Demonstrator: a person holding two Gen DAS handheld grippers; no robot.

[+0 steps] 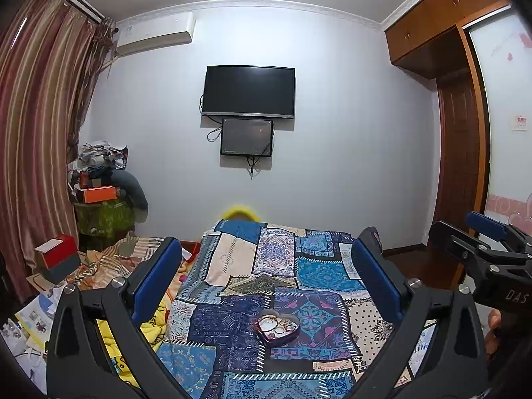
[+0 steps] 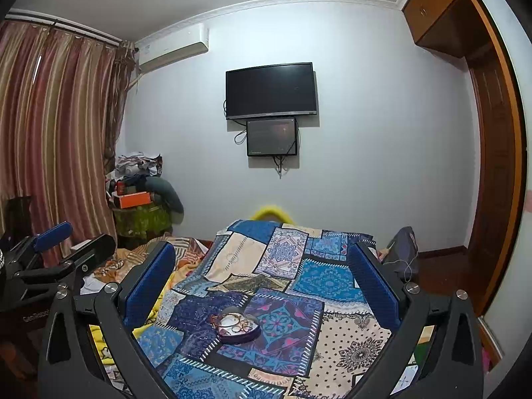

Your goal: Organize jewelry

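On the bed's patchwork blanket (image 1: pixel 309 272) sits a heart-shaped dish (image 1: pixel 278 327) with rings and bangles (image 2: pixel 236 323) lying inside it, handy for both sides. I hold my left tool (image 1: pixel 266 276) and right tool (image 2: pixel 262 279) above it, each spread wide and empty, framing the dish. Whether the jewelry is already sorted or awaiting sorting, I cannot tell.

Each hand-held gripper, left (image 1: pixel 266 276) and right (image 2: pixel 262 276), has a matte black frame, silver round screws at the pivots and ribbed blue finger pads (image 1: pixel 156 276). The right one bears white "DAS" lettering.
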